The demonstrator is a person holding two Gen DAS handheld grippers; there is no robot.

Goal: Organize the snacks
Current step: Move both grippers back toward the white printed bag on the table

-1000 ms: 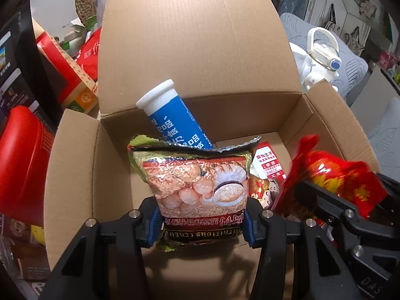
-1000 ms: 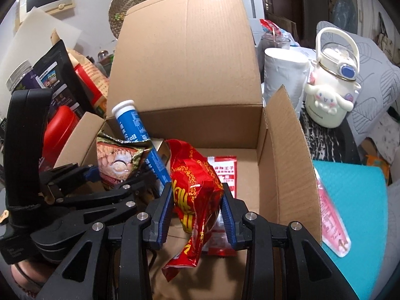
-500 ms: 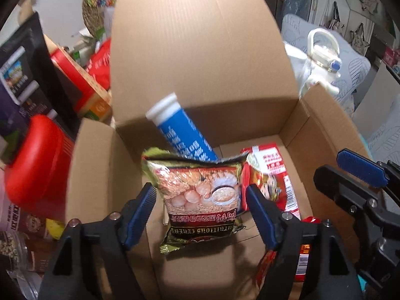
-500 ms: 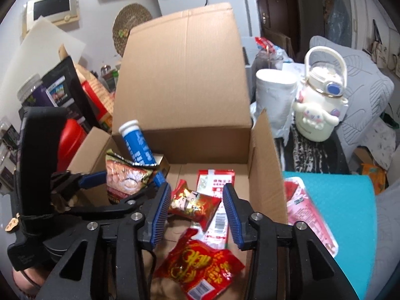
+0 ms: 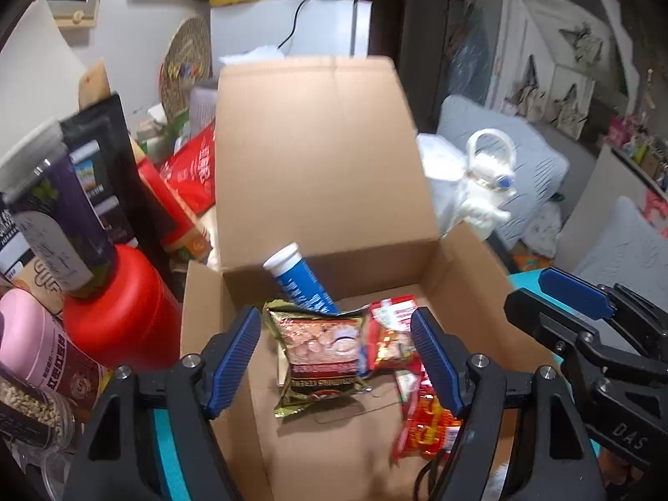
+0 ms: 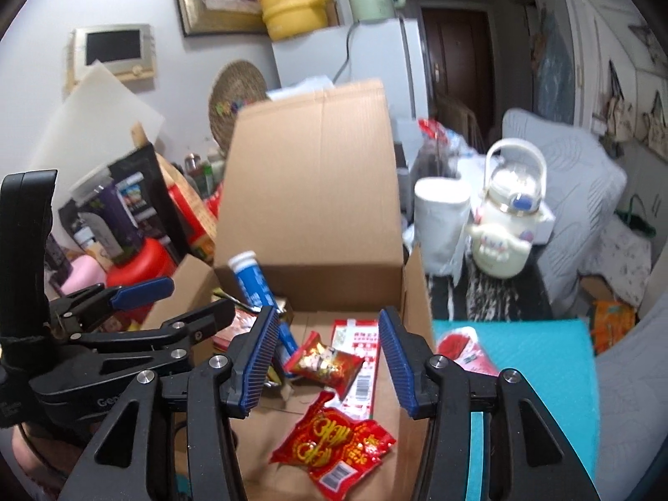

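Cardboard box (image 5: 317, 175), flaps up, tall back flap standing upright. Snacks lie inside on its floor.

Left gripper (image 5: 336, 359): jaws spread wide, nothing between the pads; they have just been opening. It hangs over the near edge of the box. Cereal packet (image 5: 323, 355) lies free on the box floor toward the left wall, propped slightly against the blue tube (image 5: 302, 282). The tube leans tilted into the back left corner, white cap uppermost.

Right gripper (image 6: 330, 359): jaws parted, empty, also just been opening. Red snack bag (image 6: 334, 446) with gold lettering lies flat on the box floor near the front edge, below that gripper and clear of its pads. Behind it, a small red candy packet (image 6: 323, 361) rests partly on a flat red-and-white sachet (image 6: 359, 350) near the right wall.

Outside the box: red container (image 5: 121, 313) just beside the left wall, a dark jar (image 5: 50, 208) standing on top of it. White kettle-shaped bottle (image 6: 507, 225) stands beyond the right wall. Teal mat (image 6: 522, 359) lies right of the box, a pink packet (image 6: 463, 348) on its edge next to the wall.
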